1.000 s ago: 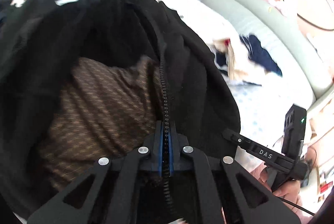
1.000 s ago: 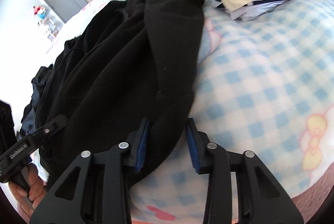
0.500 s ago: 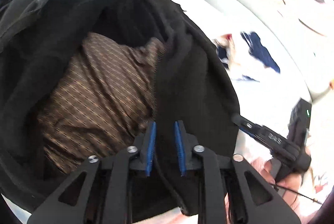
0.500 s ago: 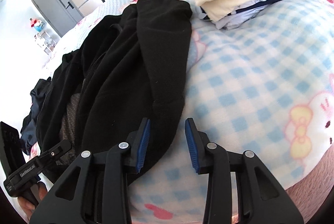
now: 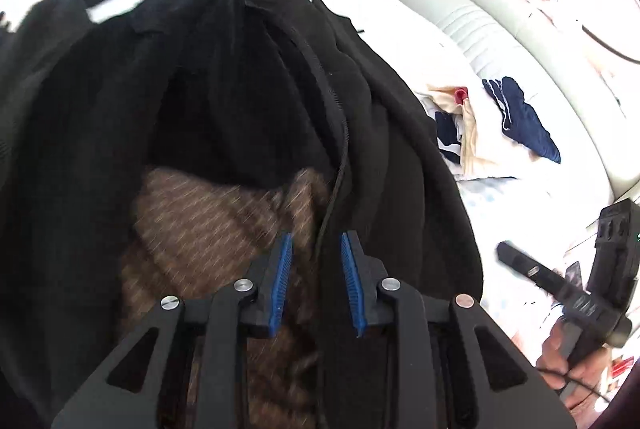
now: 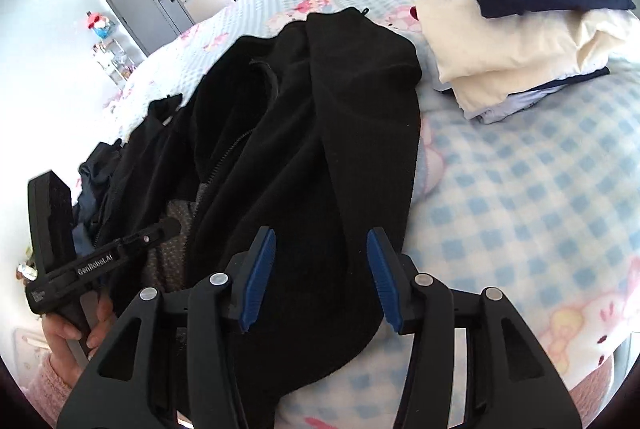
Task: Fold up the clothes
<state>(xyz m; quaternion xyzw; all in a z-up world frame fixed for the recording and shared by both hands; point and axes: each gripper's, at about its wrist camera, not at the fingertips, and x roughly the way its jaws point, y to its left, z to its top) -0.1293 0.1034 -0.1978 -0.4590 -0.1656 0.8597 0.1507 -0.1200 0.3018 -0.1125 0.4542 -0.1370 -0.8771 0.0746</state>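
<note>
Black jacket (image 6: 320, 133) lies rumpled on checked bed (image 6: 520, 181), brown lining (image 5: 208, 229) showing. Left gripper (image 5: 316, 269) spread over zipper edge, right gripper (image 6: 322, 269) spread over hem, probably gripping nothing.

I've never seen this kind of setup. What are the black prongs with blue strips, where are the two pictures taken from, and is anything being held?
A person holds a hand tool with two fingers in each hand; a camera on each looks along them. The left gripper and the right gripper both stand open over a black zip jacket with brown patterned lining, lying on a blue checked blanket. Nothing is held. Folded clothes are stacked beyond. One hand shows gripping the other tool's handle.
</note>
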